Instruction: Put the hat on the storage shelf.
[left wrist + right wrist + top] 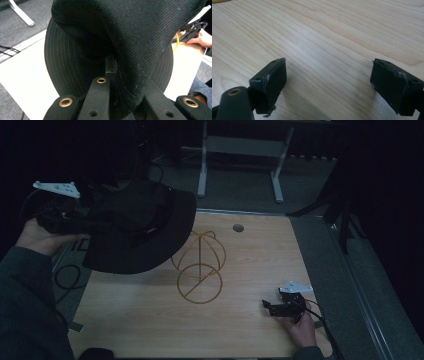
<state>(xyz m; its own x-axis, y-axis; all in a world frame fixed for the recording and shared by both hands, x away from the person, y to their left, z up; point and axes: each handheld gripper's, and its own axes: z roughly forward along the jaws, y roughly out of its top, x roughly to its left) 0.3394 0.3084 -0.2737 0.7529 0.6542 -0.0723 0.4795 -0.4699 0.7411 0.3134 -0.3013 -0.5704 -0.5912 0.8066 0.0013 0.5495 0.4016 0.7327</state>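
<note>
High view puts the black bucket hat (pixel 137 227) in the air over the far-left corner of the wooden table (pixel 150 320), at about ten o'clock from the table's middle, and we hold it there with our left gripper (pixel 82 215), whose jaws are clenched on the brim. We judge the work to be setting this hat on the gold wire hat stand (pixel 200 267): the hat is already lifted and carried near, its brim reaching over the stand's upper loops on their ten o'clock side, but the stand is bare, so lowering the crown over the wire dome and letting go are left to do. From the left gripper view the hat (pixel 130 37) looks soft and floppy, a dark twill crown sagging over a wide brim stitched in close concentric rows, and the fabric folds where the jaws pinch it; it will likely need spreading to sit well. The stand rises near the middle of the table from a round base ring, its arched wires crossing at the top. Our right gripper (pixel 272 307) rests low on the table at about four o'clock from the stand, well apart from it, and in the right gripper view its jaws stand released, wide apart with nothing between them but bare wood grain (pixel 332 37).
</note>
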